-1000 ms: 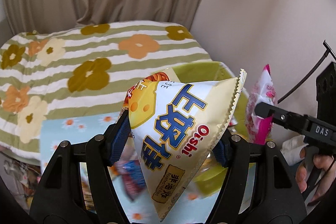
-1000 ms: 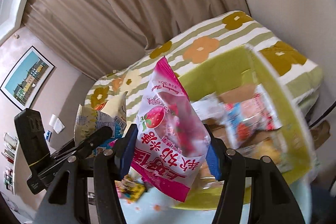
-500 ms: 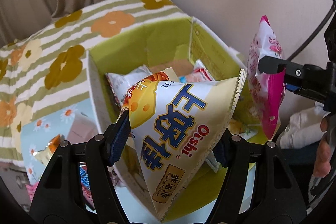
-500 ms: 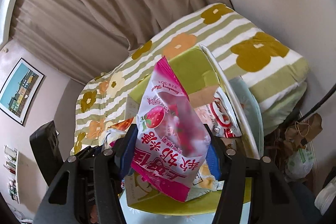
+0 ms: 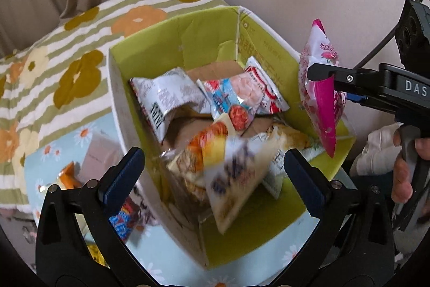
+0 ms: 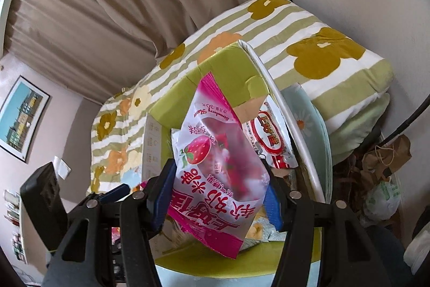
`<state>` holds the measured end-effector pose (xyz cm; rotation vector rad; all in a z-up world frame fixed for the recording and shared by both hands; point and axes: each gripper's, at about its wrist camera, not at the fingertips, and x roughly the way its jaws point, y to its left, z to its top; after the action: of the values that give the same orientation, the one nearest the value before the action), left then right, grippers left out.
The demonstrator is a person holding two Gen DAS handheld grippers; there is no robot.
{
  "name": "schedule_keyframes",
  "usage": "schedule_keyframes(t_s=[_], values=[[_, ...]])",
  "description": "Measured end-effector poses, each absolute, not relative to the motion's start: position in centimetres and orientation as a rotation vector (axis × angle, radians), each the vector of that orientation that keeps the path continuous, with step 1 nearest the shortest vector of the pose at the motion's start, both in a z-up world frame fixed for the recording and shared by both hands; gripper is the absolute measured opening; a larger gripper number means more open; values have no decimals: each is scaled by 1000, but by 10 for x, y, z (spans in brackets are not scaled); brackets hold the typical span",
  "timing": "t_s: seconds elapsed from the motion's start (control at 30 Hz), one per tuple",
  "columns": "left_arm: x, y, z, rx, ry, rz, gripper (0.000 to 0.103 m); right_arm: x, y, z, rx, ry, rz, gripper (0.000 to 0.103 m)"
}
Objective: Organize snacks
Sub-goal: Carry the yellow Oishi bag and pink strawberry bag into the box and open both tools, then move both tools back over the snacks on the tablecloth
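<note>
Two packets are in play above the green cardboard box [image 5: 204, 45]. From the left wrist view, the left gripper [image 5: 213, 174] is seen with its jaws spread wide and nothing between them, while a cheese-coloured Oishi packet [image 5: 231, 179] appears motion-blurred just beyond the fingers, over the near part of the box interior (it is judged to be dropping in, though contact cannot be confirmed). The pink strawberry snack packet [image 6: 217, 166] is pinched between the blue pads of the right gripper [image 6: 217, 195], jaws closed on its lower half, and it is held upright over the box's right wall.

The step in hand is judged to be the depositing of snacks into the box: the left-hand release looks complete or nearly so, and the right-hand release is not yet done. For the next move, the pink packet would need to be carried leftward past the wall, over the open interior, and the jaws then parted.

Counted inside the box: one white packet [image 5: 164, 96] at the far left, one pale blue packet [image 5: 233, 98] overlapping one red-and-white packet [image 5: 266, 90] toward the far right, and at least one yellowish packet [image 5: 290, 137] near the right wall. Outside, on the daisy-print cloth [image 5: 67, 141] at the near left, two or three more packets can be made out, partly hidden by the gripper frame. A striped floral quilt [image 5: 80, 45] lies beyond.
</note>
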<state>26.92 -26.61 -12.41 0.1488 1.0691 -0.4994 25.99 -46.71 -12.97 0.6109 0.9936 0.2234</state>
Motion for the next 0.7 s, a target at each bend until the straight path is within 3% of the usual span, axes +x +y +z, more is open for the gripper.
schedule_keyframes(t_s=[0.57,0.7], values=[[252,-227,-120,111,1051,-423,102,276,-443,-139,377,1065,190,57],[249,-219,-119,84,1060,-419,102,272,-446,-139,385,1036,155,94]])
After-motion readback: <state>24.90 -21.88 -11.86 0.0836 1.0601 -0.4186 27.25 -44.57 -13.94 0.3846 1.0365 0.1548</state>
